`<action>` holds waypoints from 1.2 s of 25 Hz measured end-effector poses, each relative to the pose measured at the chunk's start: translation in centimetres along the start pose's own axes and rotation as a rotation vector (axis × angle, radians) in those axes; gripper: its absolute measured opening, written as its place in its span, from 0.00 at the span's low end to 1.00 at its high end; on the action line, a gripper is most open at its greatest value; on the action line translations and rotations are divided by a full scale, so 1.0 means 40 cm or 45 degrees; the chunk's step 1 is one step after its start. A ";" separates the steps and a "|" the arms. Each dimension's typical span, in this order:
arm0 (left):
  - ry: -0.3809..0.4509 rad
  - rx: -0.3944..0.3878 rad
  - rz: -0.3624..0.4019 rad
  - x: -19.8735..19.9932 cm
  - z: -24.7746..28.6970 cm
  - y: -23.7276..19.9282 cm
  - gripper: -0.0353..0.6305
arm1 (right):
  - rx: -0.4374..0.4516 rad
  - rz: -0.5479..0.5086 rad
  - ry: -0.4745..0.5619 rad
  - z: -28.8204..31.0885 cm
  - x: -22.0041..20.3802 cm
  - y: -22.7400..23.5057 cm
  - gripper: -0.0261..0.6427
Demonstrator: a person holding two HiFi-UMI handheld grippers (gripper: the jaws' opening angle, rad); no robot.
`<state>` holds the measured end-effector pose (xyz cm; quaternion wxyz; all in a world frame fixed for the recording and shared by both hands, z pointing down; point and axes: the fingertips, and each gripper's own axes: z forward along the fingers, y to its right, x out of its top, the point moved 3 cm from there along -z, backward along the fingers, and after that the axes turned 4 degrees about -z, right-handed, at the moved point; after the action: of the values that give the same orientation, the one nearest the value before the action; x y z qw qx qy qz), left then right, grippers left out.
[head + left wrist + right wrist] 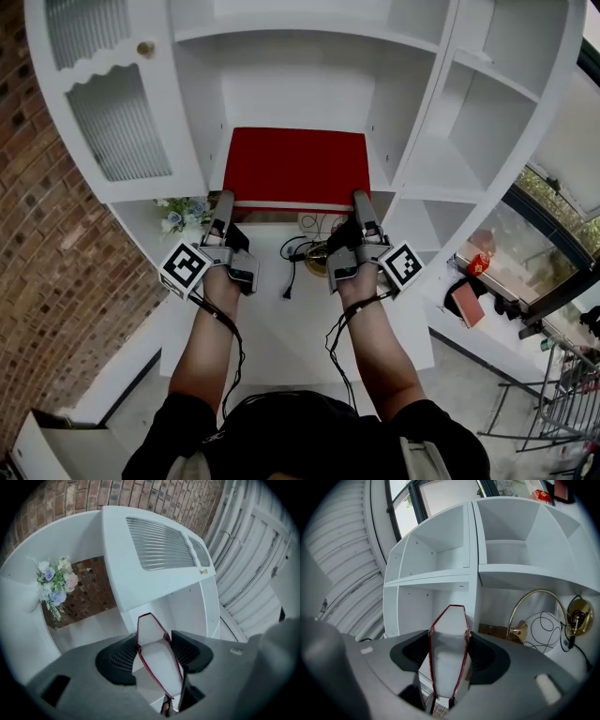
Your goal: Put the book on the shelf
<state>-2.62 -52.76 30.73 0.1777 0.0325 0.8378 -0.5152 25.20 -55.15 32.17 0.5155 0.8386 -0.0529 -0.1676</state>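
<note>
A red book [296, 166] with white page edges lies flat in the middle compartment of the white shelf unit [422, 159], its near edge toward me. My left gripper [225, 201] is shut on the book's near left corner, and my right gripper [361, 199] is shut on its near right corner. In the left gripper view the book's edge [157, 656] runs between the two dark pads, which press on its covers. The right gripper view shows the same: the book [447, 651] is clamped between both pads.
A small bunch of pale flowers [180, 214] stands on the shelf at left. A brass lamp [534, 616] with a white globe and black cables [298, 255] sits on the counter below. A brick wall [56, 234] is at the left; a ribbed-glass cabinet door [117, 122] is upper left.
</note>
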 end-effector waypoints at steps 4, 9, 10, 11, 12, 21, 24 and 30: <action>0.002 0.029 0.048 0.004 0.014 -0.008 0.42 | -0.011 -0.010 0.025 0.020 0.012 0.004 0.44; 0.001 0.060 0.147 0.018 0.032 -0.011 0.42 | -0.029 -0.054 0.046 0.048 0.020 0.008 0.45; 0.002 0.064 0.172 0.021 0.035 -0.009 0.42 | -0.035 -0.073 0.050 0.053 0.021 0.008 0.46; 0.002 0.069 0.204 0.025 0.038 -0.006 0.42 | -0.040 -0.104 0.055 0.057 0.024 0.007 0.46; 0.000 0.075 0.246 0.028 0.040 -0.002 0.41 | -0.047 -0.151 0.063 0.060 0.027 0.004 0.47; -0.076 0.076 0.478 0.043 0.072 0.033 0.35 | -0.132 -0.742 0.085 0.082 0.063 -0.051 0.53; -0.108 0.096 0.623 0.046 0.084 0.041 0.31 | -0.155 -1.027 0.073 0.092 0.066 -0.074 0.48; -0.200 0.135 0.805 0.042 0.119 0.053 0.24 | -0.222 -1.411 -0.006 0.130 0.056 -0.100 0.36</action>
<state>-2.45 -56.16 26.45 0.3908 0.2603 0.7420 -0.4784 25.21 -58.29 25.97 0.4176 0.6949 0.4088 -0.4190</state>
